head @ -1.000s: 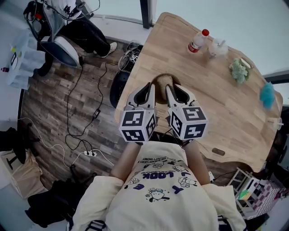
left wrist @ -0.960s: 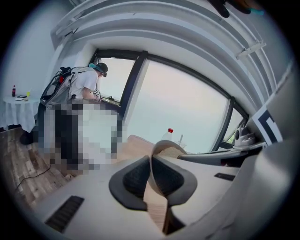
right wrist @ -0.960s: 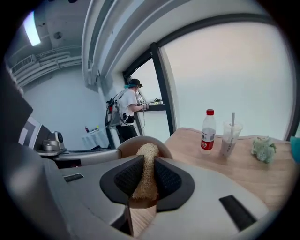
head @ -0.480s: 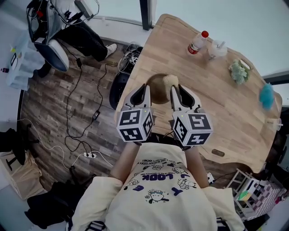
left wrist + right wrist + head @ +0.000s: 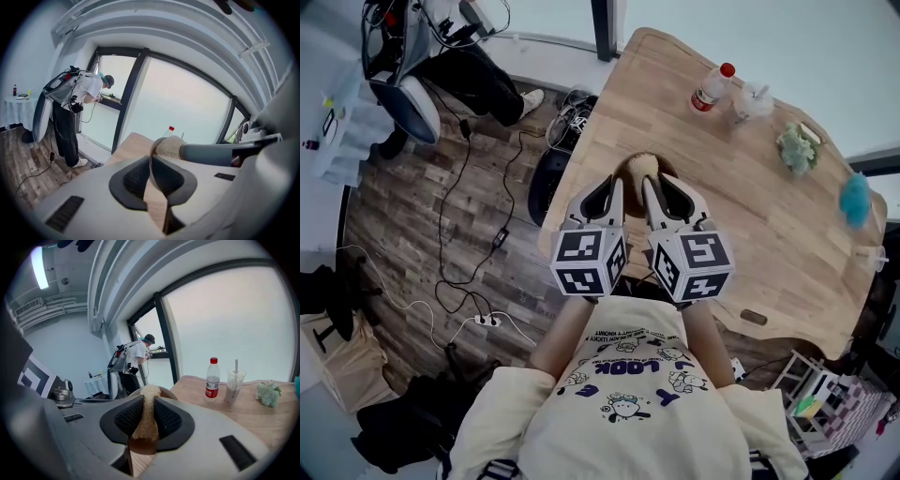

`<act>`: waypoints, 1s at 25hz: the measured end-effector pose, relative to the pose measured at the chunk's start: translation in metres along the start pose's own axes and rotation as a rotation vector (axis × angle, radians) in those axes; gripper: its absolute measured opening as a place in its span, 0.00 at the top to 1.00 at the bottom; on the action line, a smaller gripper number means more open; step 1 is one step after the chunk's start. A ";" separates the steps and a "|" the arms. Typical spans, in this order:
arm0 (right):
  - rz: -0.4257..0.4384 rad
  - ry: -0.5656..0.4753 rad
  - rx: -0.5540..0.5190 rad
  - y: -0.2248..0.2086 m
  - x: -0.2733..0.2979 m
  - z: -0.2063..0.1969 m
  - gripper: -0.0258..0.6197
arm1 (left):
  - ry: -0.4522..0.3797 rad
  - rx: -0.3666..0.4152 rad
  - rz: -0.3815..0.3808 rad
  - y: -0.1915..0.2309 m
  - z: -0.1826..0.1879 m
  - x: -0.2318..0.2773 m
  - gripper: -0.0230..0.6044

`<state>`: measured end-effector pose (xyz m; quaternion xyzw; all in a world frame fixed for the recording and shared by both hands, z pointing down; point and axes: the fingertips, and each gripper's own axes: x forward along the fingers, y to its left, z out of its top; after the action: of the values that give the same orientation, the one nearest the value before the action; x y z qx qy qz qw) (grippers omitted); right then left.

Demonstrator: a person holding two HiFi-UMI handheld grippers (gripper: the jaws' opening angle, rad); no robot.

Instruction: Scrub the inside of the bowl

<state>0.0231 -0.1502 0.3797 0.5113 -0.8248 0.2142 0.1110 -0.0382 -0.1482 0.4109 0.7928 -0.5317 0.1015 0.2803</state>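
A brown wooden bowl (image 5: 628, 170) sits near the table's left edge, mostly hidden behind both grippers. My left gripper (image 5: 612, 186) is shut on the bowl's thin rim (image 5: 151, 164), which stands edge-on between its pads. My right gripper (image 5: 651, 184) is shut on a pale, fibrous scrub sponge (image 5: 146, 414). The sponge (image 5: 648, 164) rests inside the bowl, against its far right side. In the left gripper view the sponge (image 5: 169, 146) shows just past the rim, with a right gripper finger (image 5: 211, 152) beside it. The bowl's brown wall (image 5: 142, 445) shows below the sponge.
Farther along the wooden table (image 5: 750, 216) stand a red-capped bottle (image 5: 711, 86) and a plastic cup with a straw (image 5: 750, 99). Beyond them are a green tuft (image 5: 797, 146) and a blue brush (image 5: 855, 199). Cables lie on the floor (image 5: 469, 244) to the left. A person (image 5: 75, 101) stands by the window.
Half a second ago the grippers stood wider apart, with more of the bowl showing. The right gripper has since drawn the sponge back to the left, and both grippers sit close together again.
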 end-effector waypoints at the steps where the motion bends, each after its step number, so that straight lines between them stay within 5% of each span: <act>1: 0.015 -0.002 -0.009 0.004 0.000 0.001 0.86 | 0.003 0.005 -0.004 0.000 0.001 0.000 0.89; 10: 0.114 0.025 -0.104 0.027 0.001 0.002 0.86 | 0.037 0.069 -0.018 0.001 0.001 0.007 0.89; 16: 0.029 0.051 -0.174 0.007 0.003 0.000 0.86 | 0.023 0.074 -0.022 -0.003 0.005 0.005 0.89; 25: -0.056 0.052 -0.095 -0.028 0.000 -0.001 0.86 | -0.018 0.078 -0.002 0.001 0.015 0.004 0.88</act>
<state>0.0478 -0.1600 0.3874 0.5225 -0.8163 0.1850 0.1625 -0.0395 -0.1600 0.4010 0.8045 -0.5290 0.1145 0.2445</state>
